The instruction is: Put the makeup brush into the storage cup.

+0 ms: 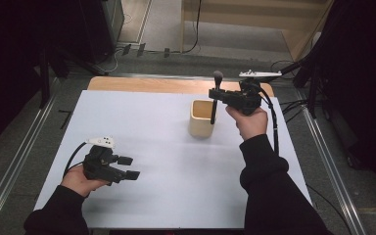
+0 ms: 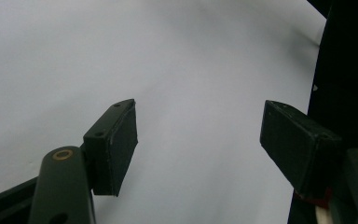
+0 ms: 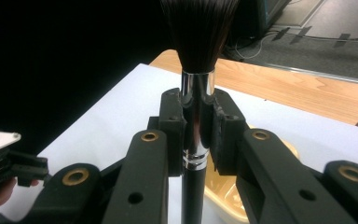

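Resting low at the near left of the sheet (image 1: 166, 161), the left gripper (image 1: 129, 167) lies in the person's left hand (image 1: 81, 182) with its jaws spread wide and nothing between them. The left gripper view confirms this: both pads (image 2: 116, 144) stand well apart over bare white sheet, touching no object. A cable trails from this gripper's rear, and a white plate sits on top of it.

Farther off, beyond and to the right of the left gripper, the right gripper (image 1: 217, 94) is held up in the right hand (image 1: 249, 122), clear of the sheet. Its jaws are clamped on the brush (image 1: 216, 95). The right gripper view shows the pads pressing either side of the brush's silver collar (image 3: 197, 116), the brush upright, dark bristles above the jaws and black handle running down below them.

Directly beneath the right gripper stands the cup (image 1: 201, 118), upright on the sheet. The lower end of the brush handle reaches down at the cup's mouth; whether it touches the rim cannot be told.

Beyond the right gripper, the sheet ends and a strip of bare wooden table (image 1: 152, 84) shows.
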`<state>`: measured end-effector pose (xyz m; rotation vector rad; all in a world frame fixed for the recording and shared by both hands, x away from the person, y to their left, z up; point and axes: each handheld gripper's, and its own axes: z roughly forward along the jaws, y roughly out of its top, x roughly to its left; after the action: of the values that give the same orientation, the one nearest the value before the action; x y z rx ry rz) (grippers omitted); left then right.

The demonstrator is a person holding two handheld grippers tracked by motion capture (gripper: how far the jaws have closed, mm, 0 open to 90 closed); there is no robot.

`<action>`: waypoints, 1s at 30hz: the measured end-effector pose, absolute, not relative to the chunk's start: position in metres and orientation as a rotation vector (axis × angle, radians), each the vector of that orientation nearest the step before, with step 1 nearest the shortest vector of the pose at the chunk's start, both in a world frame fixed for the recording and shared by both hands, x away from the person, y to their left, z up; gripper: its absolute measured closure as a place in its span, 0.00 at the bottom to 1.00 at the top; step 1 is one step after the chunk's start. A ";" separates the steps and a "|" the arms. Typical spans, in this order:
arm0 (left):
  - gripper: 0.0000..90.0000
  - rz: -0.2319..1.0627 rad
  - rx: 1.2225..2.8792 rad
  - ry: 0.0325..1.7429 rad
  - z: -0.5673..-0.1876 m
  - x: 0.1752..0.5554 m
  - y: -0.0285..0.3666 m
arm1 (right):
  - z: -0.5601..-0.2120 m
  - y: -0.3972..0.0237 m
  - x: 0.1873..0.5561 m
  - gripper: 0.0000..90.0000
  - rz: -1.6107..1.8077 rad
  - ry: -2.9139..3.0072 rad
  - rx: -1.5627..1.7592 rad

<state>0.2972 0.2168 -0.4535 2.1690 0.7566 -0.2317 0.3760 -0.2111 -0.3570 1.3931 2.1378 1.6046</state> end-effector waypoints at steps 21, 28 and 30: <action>0.31 -0.231 2.165 0.754 -0.454 0.299 0.217 | -0.359 -0.210 0.404 0.87 1.581 2.081 1.460; 0.31 -0.228 2.176 0.763 -0.454 0.299 0.216 | -0.362 -0.210 0.416 0.87 1.518 2.084 1.491; 0.31 -0.227 2.173 0.761 -0.454 0.300 0.216 | -0.363 -0.210 0.419 0.87 1.501 2.074 1.495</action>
<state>0.2999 0.2157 -0.4538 2.1733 0.7610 -0.2265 0.4193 -0.2099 -0.3630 1.4946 2.0736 1.5008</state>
